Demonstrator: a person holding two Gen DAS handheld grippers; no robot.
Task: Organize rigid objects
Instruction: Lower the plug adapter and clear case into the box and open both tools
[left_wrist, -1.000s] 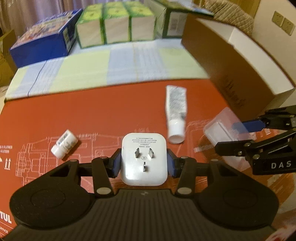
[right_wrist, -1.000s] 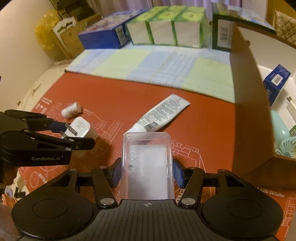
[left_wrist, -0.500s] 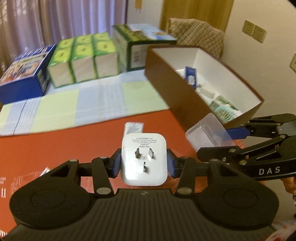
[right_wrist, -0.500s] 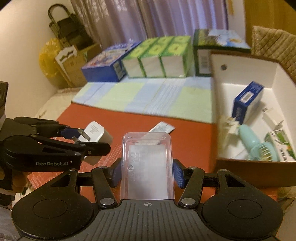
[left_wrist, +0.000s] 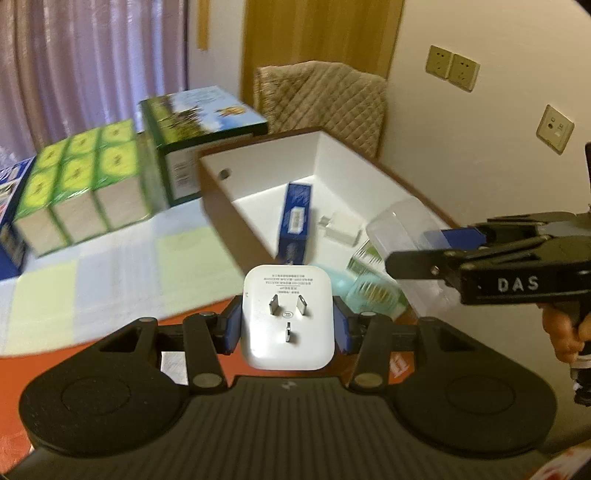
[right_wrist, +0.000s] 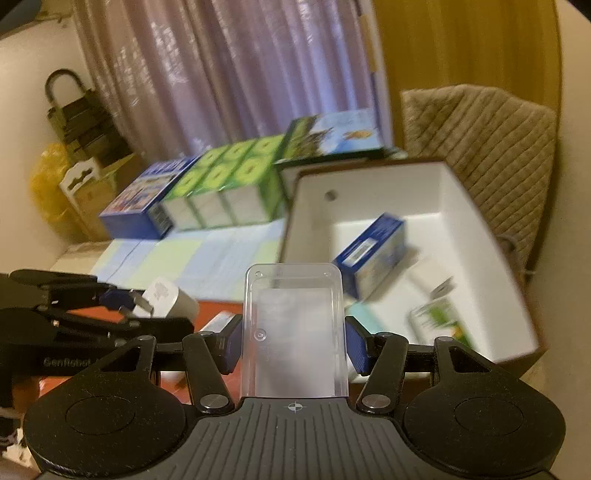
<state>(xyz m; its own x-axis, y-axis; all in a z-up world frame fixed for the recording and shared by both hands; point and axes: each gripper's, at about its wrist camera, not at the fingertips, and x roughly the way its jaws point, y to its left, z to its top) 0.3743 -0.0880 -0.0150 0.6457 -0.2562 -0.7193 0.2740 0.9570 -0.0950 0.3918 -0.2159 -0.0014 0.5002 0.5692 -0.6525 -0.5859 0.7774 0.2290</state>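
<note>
Left gripper (left_wrist: 288, 326) is clamped on the white plug (left_wrist: 288, 317), prongs facing the cam, blue pads pressed to both its sides, held up in front of the box's (left_wrist: 258, 192) near wall. Right gripper (right_wrist: 294, 341) is pinched on the clear case (right_wrist: 294, 332), also raised just short of the box, w/ the blue carton (right_wrist: 373, 251) lying inside past its tip. In the left cam, case & right gripper sit over the box's right rim.
</note>
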